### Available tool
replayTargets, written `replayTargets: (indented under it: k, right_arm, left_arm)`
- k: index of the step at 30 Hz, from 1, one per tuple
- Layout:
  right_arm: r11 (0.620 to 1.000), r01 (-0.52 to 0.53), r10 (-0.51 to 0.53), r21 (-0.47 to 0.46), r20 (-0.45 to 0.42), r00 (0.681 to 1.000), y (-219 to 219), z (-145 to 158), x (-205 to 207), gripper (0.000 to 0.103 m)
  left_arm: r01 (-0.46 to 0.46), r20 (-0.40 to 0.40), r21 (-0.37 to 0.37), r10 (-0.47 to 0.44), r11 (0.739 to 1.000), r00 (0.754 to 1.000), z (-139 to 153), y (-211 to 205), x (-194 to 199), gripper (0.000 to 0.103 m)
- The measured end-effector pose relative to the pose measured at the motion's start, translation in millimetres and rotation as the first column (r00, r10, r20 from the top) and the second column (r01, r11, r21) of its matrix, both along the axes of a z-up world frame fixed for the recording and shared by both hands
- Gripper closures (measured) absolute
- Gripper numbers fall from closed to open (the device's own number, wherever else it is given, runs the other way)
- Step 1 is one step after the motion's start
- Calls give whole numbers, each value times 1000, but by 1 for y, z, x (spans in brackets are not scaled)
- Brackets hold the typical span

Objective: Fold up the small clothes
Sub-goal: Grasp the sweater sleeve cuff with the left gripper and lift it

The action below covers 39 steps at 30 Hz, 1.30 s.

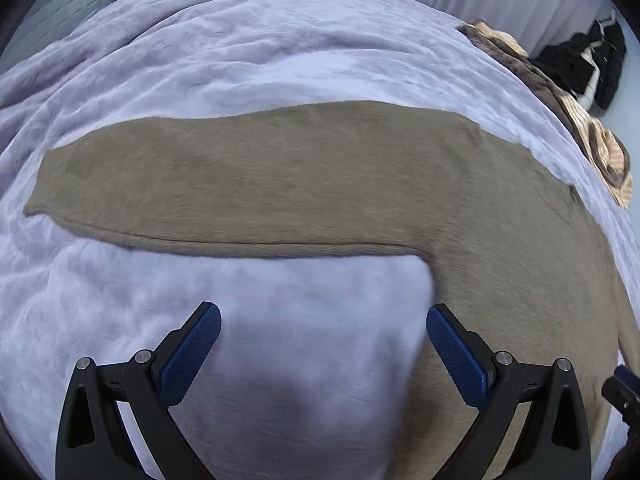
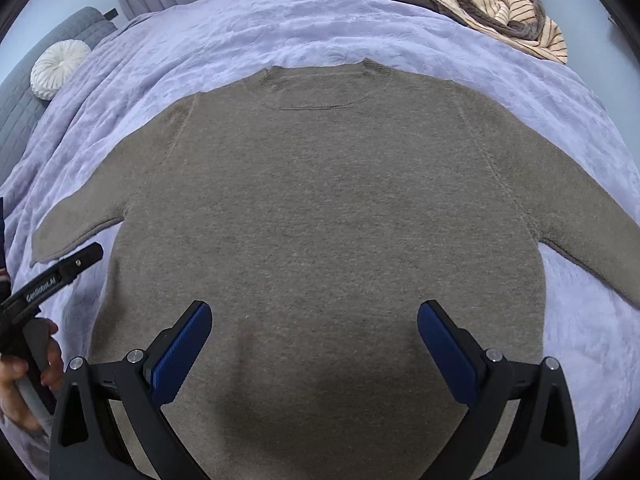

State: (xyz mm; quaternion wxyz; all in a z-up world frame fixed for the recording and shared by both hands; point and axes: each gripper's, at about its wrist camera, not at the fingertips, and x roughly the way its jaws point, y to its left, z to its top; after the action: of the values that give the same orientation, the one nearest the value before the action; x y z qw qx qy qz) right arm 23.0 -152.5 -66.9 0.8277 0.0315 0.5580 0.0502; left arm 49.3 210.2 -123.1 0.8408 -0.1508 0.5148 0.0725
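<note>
A taupe knit sweater (image 2: 320, 208) lies flat and spread on the lilac bedspread (image 2: 224, 40), collar at the far side, both sleeves out to the sides. My right gripper (image 2: 314, 326) is open and empty above the sweater's lower body. My left gripper (image 1: 323, 328) is open and empty, over the bedspread (image 1: 280, 60) just below the left sleeve (image 1: 224, 184), near the armpit corner. The sweater's body runs down the right side of the left wrist view. The left gripper's side shows at the left edge of the right wrist view (image 2: 60, 272).
A heap of striped beige and brown clothes (image 2: 480, 4) lies at the far right of the bed, also in the left wrist view (image 1: 600, 148). A round white cushion (image 2: 56, 68) sits on a grey sofa (image 2: 24, 112) at the left. Dark items (image 1: 588, 68) lie beyond the bed.
</note>
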Motion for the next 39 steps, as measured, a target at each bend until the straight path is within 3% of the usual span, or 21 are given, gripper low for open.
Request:
replayTargets:
  k: [3,6,9,11,13,14,15,17,23,25,28,31,34,39]
  right_arm:
    - [1000,-24,24,-1,-8,1000,14,-1,-4,1]
    - [999,-47,47,1,-17,999,29,-3,-7,1]
    - [997,-78,78,-9,-30,997,45,-5,-7,1]
    - [996,-93,92,-12,-36,995,52,-6,-8,1]
    - [995,-101,101,-7,-38,994,58,-7,-9,1]
    - [995,-104,104,-2,-37,994,59,-6,-9,1]
    - [994,-107,107,1,-35,994,60,-6,-9,1]
    - [993,-115,115,10,-23,993,60,-4,-10,1]
    - [993,-108,106,50,45,993,43,8,-16,1]
    - [994,-92,88,64,70,994,33,13,-17,1]
    - [993,-52,43,101,95,995,12,18,-19,1]
    - [993,-1,-13,122,116,993,-15,21,-22,1]
    - [989,62,-80,135,125,989,-45,20,-25,1]
    - [965,191,-209,179,86,974,-100,4,-30,1]
  left_arm:
    - [-128,23,-77,130,989,991,-12,58,-6,0]
    - [-256,45,-143,265,956,963,-23,105,-8,0]
    - [-306,93,-148,321,941,943,-22,128,-1,0]
    - [-326,134,-126,341,937,930,-15,133,3,17]
    - [-338,137,-131,355,932,925,-14,139,10,76]
    - [-341,139,-152,362,928,922,-15,142,12,90]
    - [-344,148,-172,370,923,917,-14,145,12,96]
    - [-340,192,-172,370,924,909,-7,141,12,96]
    - [-158,409,-36,159,987,899,59,70,20,96]
    - [-84,470,33,59,996,881,86,30,26,96]
    - [56,521,59,-78,997,850,114,-34,39,96]
    - [201,512,90,-218,975,831,123,-109,58,96]
    - [303,471,118,-322,946,821,110,-174,69,95]
    - [444,289,107,-455,890,842,58,-253,81,95]
